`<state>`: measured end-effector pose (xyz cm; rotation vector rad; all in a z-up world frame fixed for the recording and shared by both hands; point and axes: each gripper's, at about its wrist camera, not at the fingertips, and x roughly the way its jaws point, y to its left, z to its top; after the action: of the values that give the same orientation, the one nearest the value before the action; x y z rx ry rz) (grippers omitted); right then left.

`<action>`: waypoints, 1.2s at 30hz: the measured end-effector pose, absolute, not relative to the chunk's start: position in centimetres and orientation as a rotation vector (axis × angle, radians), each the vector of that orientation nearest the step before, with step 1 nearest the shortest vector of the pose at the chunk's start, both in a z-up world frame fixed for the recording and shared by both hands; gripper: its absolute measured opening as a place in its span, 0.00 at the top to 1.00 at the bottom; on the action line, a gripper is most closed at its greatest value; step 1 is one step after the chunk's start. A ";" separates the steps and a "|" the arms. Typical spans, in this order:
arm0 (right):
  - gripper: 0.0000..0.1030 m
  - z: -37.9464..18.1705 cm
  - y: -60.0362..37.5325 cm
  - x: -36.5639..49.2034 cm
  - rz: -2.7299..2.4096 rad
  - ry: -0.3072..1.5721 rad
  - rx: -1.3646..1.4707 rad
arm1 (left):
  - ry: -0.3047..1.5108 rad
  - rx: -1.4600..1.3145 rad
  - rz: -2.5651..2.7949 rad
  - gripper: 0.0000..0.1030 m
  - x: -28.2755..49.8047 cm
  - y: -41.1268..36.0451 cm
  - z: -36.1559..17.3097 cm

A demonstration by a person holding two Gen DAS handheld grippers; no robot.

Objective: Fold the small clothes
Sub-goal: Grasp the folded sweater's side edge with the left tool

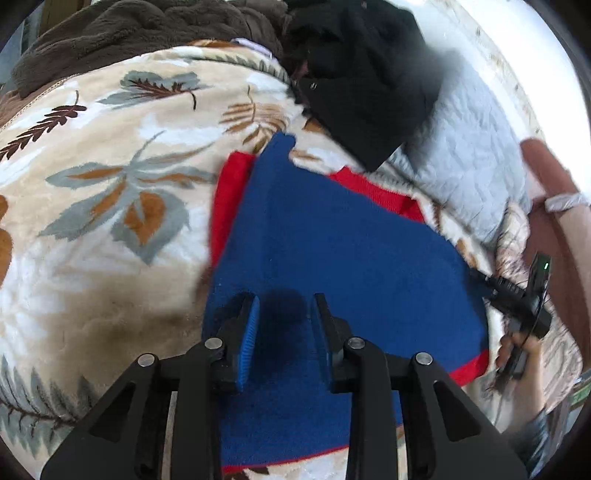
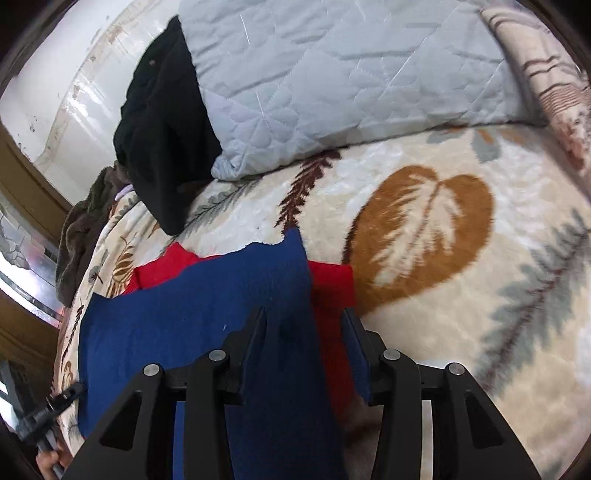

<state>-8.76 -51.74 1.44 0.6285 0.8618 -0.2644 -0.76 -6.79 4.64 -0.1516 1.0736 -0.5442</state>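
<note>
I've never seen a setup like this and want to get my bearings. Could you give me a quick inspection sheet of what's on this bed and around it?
Surface: leaf-patterned blanket spread over a bed.
Job's things: blue garment with red trim lying flat on the blanket.
Clutter: black clothing, quilted grey pillow, brown fleece bunched at the far side.
Grippers: left gripper over the blue garment, jaws apart, nothing between them; right gripper over the garment's edge, jaws apart.
Cables: a thin lead on the right gripper's handle.
Surroundings: white wall behind the bed.
</note>
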 end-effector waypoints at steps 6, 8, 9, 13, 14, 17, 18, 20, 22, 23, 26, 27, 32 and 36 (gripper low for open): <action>0.93 3.8 -50.6 -8.7 -0.299 0.769 0.511 | 1.112 -0.163 -0.488 0.96 -0.2 -6.1 3.8; 0.93 3.7 -50.5 -8.7 -0.308 0.760 0.506 | 1.111 -0.155 -0.485 0.96 -0.3 -6.2 3.8; 0.93 3.1 -50.5 -8.3 -0.315 0.788 0.488 | 1.109 -0.145 -0.483 0.96 -0.3 -6.3 3.8; 0.88 0.7 -49.7 -7.4 -0.339 0.869 0.433 | 1.111 -0.147 -0.484 0.96 -0.3 -6.2 3.9; 0.82 1.1 -49.5 -7.3 -0.357 0.878 0.425 | 1.114 -0.153 -0.485 0.96 -0.4 -6.0 4.0; 0.50 3.1 -48.2 -7.8 -0.408 0.841 0.394 | 1.112 -0.155 -0.497 0.95 -0.5 -6.0 4.3; 0.49 3.8 -47.2 -7.9 -0.412 0.833 0.366 | 1.110 -0.146 -0.499 0.94 -0.6 -6.0 4.5; 0.49 4.9 -45.4 -7.7 -0.389 0.825 0.324 | 1.104 -0.130 -0.502 0.91 -0.9 -6.0 4.8; 0.49 6.0 -43.4 -7.3 -0.341 0.820 0.308 | 1.098 -0.120 -0.509 0.87 -1.2 -5.9 5.1; 0.49 6.4 -42.1 -6.9 -0.310 0.820 0.313 | 1.093 -0.114 -0.513 0.82 -1.4 -5.9 5.3; 0.49 7.0 -39.0 -5.5 -0.219 0.834 0.354 | 1.073 -0.089 -0.512 0.72 -1.9 -5.6 5.8; 0.49 7.2 -37.8 -4.8 -0.184 0.844 0.359 | 1.071 -0.088 -0.512 0.70 -2.1 -5.3 6.0; 0.49 7.9 -31.5 -1.8 -0.071 0.880 0.323 | 1.078 -0.113 -0.506 0.69 -2.3 -3.6 6.1; 0.49 7.8 -27.6 0.5 0.022 0.926 0.361 | 1.150 -0.154 -0.485 0.69 -2.1 -1.9 4.9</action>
<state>0.47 -27.60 7.79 0.3614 0.9257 0.0218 -2.10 -1.94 4.86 -0.1537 1.1496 -0.4854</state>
